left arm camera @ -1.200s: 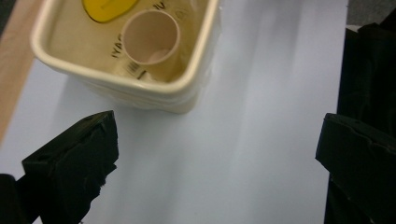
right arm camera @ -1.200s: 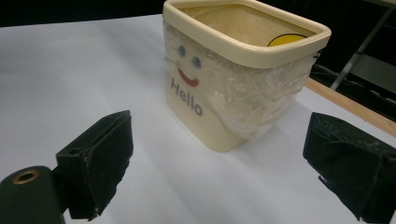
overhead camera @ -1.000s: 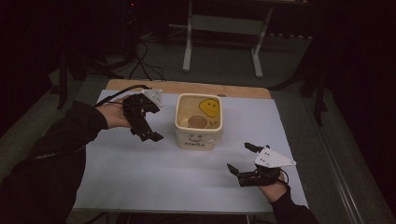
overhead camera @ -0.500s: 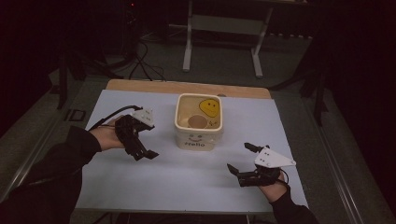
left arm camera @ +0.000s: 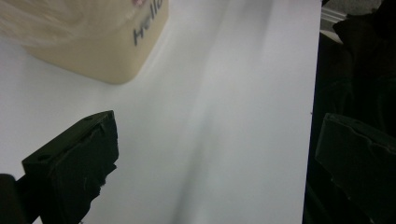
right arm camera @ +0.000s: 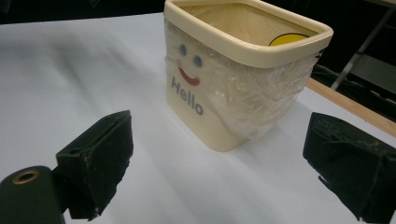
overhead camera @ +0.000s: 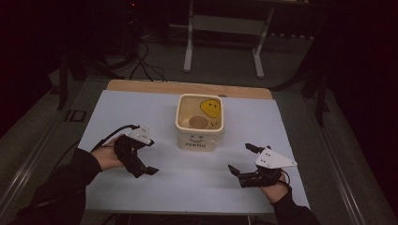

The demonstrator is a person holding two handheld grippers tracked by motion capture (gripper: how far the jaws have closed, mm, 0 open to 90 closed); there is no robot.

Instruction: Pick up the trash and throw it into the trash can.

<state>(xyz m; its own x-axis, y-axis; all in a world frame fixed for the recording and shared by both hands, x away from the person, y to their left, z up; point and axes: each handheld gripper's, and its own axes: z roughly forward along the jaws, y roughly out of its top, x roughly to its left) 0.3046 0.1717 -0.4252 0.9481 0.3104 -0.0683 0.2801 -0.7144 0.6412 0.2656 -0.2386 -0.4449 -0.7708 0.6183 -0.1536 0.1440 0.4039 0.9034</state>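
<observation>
Left gripper (overhead camera: 143,164) held low over the white sheet (overhead camera: 187,187), left of the tub (overhead camera: 199,123), jaws spread wide and empty, tips pointing down and toward the person's right; grey plate on top, cable trailing back past the left hand (overhead camera: 107,157). In the left gripper view, two black jaws well apart with bare sheet between, a corner of the tub (left arm camera: 93,42) at upper left with part of the word "Hello" legible, blurred. Right gripper (overhead camera: 246,161) also low over the sheet, to the right of the tub and nearer the person, jaws wide apart and empty, pointing toward the tub; right hand (overhead camera: 274,187) behind it at the sheet's near edge. In the right gripper view, tub (right arm camera: 233,79) straight ahead between the two black jaws but well clear of both, upright, cream-coloured, square with rounded rim, a face and "Hello" printed on the near wall, clear film wrapped around the sides. Tub standing near the middle of the sheet, toward the far side, touched by neither gripper. Inside, in the high view, a brown round thing (overhead camera: 197,123) on the bottom and a yellow smiley (overhead camera: 211,108) against the far inner wall. Beyond the sheet, a strip of wooden table edge (overhead camera: 150,86); dark floor, cables and a metal stand (overhead camera: 223,42) farther back.
</observation>
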